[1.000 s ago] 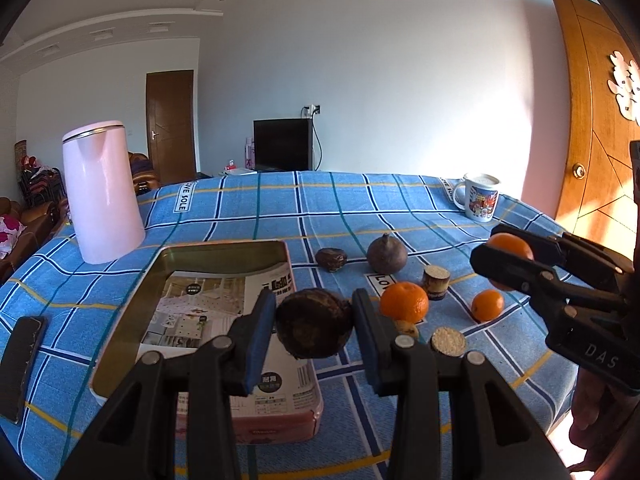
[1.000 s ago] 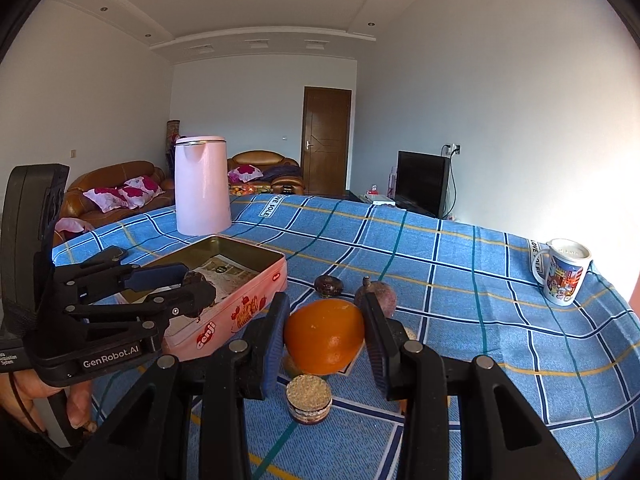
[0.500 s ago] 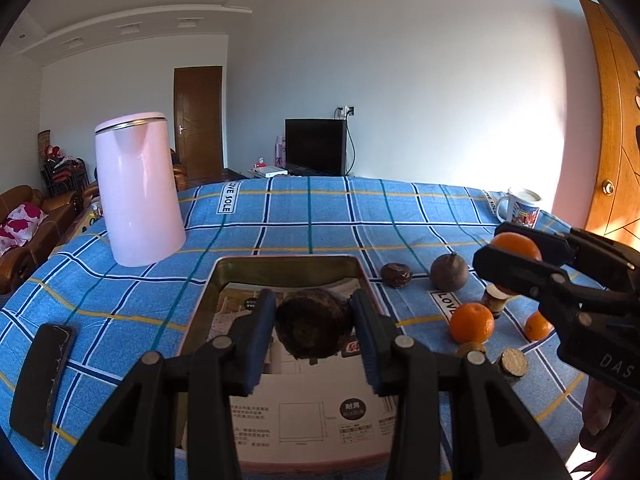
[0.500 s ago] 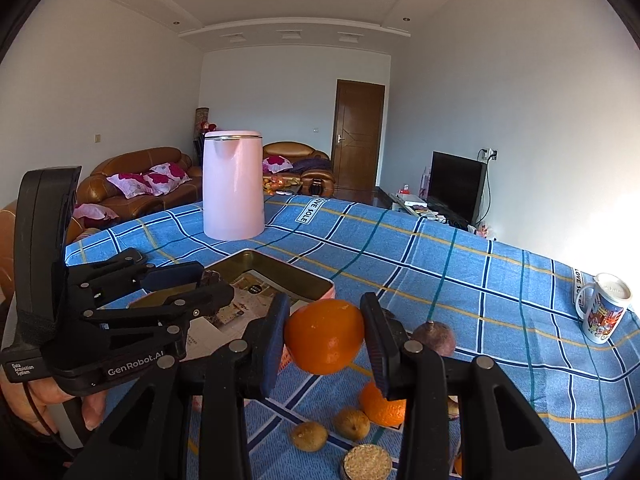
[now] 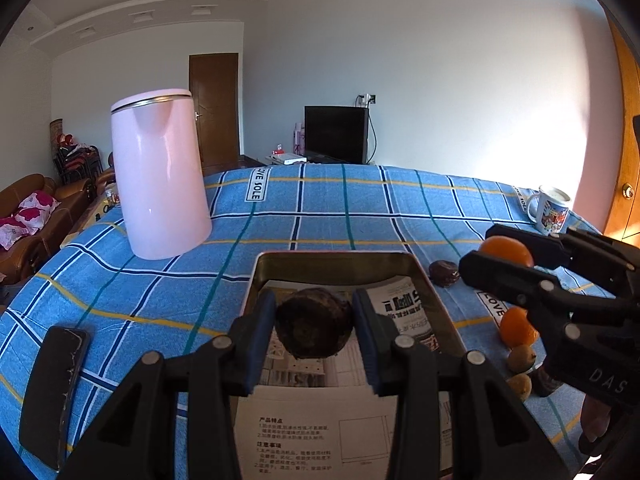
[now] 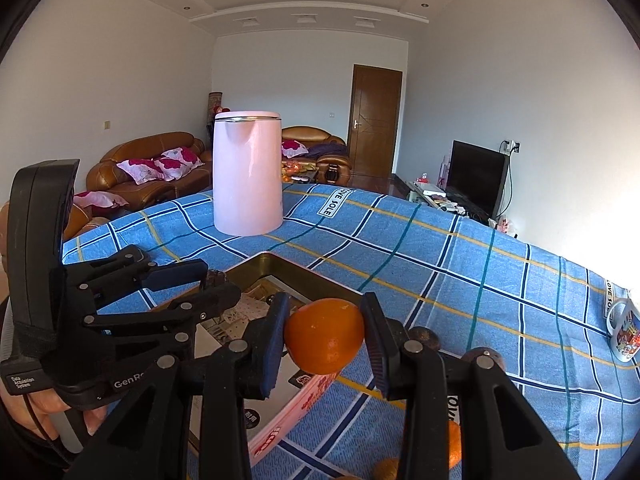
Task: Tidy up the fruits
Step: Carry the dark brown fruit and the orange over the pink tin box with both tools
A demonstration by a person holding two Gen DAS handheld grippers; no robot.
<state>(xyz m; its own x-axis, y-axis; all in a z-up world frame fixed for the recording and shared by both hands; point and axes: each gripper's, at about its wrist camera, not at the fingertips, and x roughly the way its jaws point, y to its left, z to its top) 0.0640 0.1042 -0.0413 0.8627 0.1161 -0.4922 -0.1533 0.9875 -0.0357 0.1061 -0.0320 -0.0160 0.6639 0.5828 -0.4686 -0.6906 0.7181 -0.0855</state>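
Note:
My left gripper (image 5: 315, 330) is shut on a dark brown round fruit (image 5: 314, 328) and holds it over the open metal tin (image 5: 332, 258), which is lined with printed paper. My right gripper (image 6: 325, 336) is shut on an orange (image 6: 325, 335) and holds it above the tin's right rim (image 6: 320, 276). In the left wrist view the right gripper with the orange (image 5: 506, 250) is at the right of the tin. On the cloth lie another orange (image 5: 516, 328), two small yellowish fruits (image 5: 521, 358) and a dark fruit (image 5: 444, 273).
A tall pink kettle (image 5: 160, 176) stands left of the tin on the blue checked tablecloth (image 5: 340, 208). A black phone (image 5: 54, 392) lies at the near left. A printed mug (image 5: 550, 210) stands at the far right edge.
Both grippers have moved left with their fruits. The left gripper now holds the brown fruit over the tin's middle, and the right gripper's orange has come up to the tin's right rim.

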